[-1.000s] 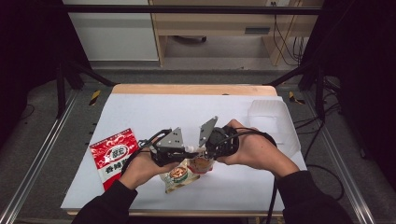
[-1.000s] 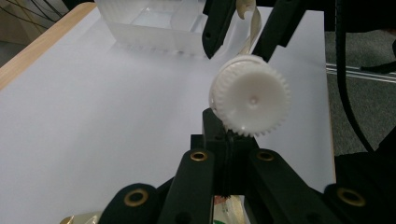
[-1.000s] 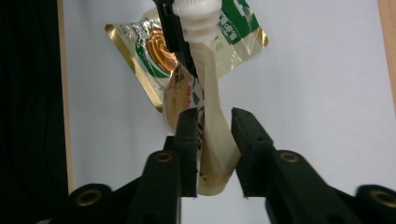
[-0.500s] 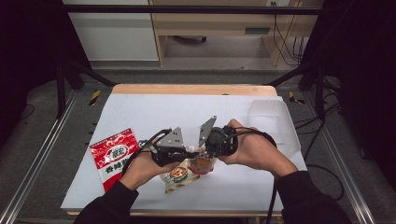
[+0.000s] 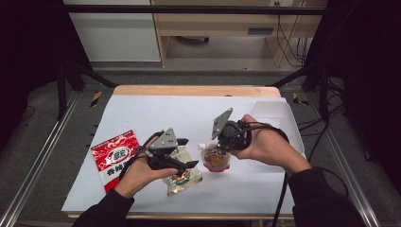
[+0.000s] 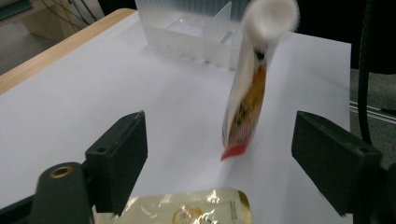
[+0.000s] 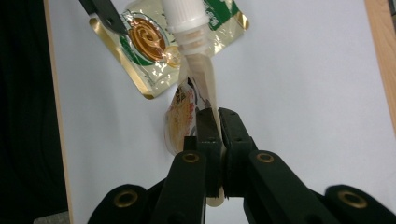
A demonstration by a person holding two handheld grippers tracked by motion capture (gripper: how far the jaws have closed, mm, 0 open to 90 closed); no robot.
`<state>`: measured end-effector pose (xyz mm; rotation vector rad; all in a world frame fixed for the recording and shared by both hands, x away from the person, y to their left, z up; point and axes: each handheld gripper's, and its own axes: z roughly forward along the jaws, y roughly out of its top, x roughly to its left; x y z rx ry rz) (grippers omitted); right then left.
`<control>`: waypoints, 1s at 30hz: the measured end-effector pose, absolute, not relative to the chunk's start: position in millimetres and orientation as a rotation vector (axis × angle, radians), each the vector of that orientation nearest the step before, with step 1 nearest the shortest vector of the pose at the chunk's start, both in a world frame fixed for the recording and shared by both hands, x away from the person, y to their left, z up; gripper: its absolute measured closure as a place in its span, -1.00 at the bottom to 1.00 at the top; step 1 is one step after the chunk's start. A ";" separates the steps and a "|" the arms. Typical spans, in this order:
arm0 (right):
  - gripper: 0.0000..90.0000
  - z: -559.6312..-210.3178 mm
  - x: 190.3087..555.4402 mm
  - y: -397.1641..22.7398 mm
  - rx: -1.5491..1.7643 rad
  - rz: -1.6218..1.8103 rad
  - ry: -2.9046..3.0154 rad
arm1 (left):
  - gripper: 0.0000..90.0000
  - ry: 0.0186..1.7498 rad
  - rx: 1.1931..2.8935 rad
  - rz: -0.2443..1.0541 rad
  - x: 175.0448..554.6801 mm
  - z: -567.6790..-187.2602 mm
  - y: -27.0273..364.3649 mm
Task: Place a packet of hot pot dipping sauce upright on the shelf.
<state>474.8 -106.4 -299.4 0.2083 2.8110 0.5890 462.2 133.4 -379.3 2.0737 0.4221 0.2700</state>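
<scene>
Both claws parted: left claw [image 5: 185,152] now gapes empty, right claw [image 5: 218,150] lifts clamped spouted pouch [image 5: 216,160].

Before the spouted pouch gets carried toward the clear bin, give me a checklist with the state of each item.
1. Right gripper shut on the spouted pouch: ok, the jaws pinch its edge in the right gripper view.
2. Left gripper clear of the pouch: ok, its jaws have just been opening and nothing sits between them.
3. White cap on the spout: ok, in place.
4. Pouch off the table: cannot tell, its bottom edge looks close to the surface.
5. Gold pouch out of the way: ok, it lies flat beside the left hand.
6. Clear bin open and ready: ok, no lid seen.
</scene>
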 end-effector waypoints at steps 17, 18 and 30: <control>0.96 -254.3 504.0 -169.0 0.364 0.671 2.684 | -0.83 0.691 1.972 0.400 451.5 -414.5 225.0; 0.96 -250.8 505.0 -173.0 0.372 0.667 2.675 | -0.83 0.699 1.968 0.405 451.7 -415.4 228.0; 0.97 -240.4 498.5 -204.4 0.451 0.687 2.613 | -0.83 0.759 1.960 0.492 441.5 -423.8 249.2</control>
